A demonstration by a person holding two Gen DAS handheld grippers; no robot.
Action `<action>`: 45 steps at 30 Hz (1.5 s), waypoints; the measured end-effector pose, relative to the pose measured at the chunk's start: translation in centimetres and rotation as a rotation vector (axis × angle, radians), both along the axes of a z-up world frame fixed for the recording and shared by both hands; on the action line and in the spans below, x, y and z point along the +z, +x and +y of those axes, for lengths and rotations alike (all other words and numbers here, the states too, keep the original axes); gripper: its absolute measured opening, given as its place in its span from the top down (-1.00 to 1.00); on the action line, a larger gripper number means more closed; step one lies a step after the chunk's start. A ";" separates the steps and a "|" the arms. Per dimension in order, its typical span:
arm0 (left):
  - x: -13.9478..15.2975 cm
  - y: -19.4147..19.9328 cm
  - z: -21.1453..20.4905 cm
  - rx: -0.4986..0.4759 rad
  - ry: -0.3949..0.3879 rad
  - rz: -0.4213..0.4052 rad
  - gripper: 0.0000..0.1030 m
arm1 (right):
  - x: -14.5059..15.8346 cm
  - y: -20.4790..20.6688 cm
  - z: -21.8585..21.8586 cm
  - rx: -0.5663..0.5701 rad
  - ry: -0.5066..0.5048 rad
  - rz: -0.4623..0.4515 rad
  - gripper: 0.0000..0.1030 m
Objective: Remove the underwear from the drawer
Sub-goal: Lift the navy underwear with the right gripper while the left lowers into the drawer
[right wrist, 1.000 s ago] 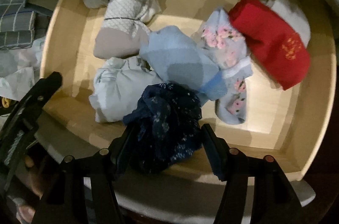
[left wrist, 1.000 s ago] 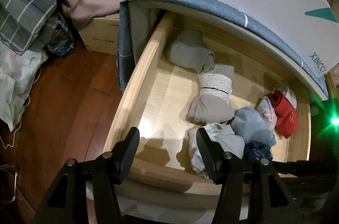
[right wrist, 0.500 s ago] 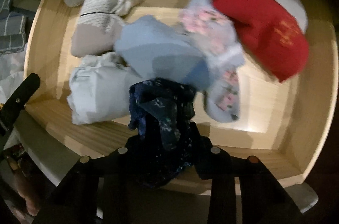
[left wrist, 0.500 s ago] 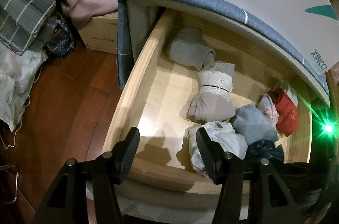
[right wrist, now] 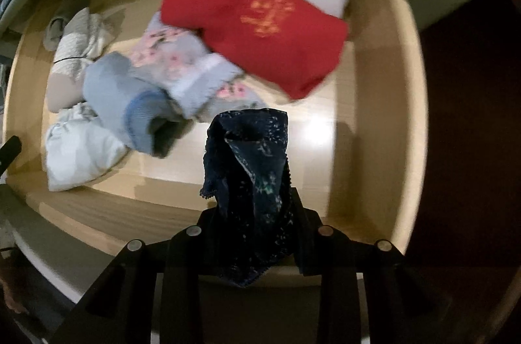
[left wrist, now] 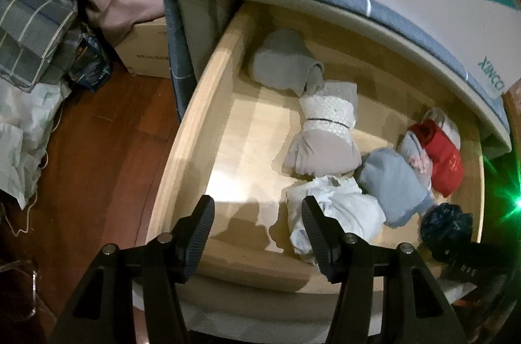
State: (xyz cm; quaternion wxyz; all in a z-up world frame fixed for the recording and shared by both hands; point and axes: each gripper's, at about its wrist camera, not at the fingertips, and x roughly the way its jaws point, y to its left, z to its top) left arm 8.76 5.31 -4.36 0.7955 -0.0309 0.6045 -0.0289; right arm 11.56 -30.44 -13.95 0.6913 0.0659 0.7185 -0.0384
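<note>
Since the earlier frame, the right hand-held gripper (right wrist: 250, 207) has closed its jaws on the dark blue underwear (right wrist: 249, 168) and carried it rightward, clear of the pile. The garment is clamped between the pads, bunched above the drawer (right wrist: 374, 181) floor near the front wall. The left hand-held gripper (left wrist: 257, 233) stands wide apart, holding nothing, over the near left drawer area. Farther in lie the light blue roll (right wrist: 123, 93), floral piece (right wrist: 182, 64) and red garment (right wrist: 260, 31).
</note>
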 end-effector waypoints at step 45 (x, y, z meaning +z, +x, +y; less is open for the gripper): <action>-4.3 1.5 -10.2 -0.334 0.013 0.264 -0.24 | -0.9 -0.5 -4.6 -0.061 -0.014 -0.012 0.44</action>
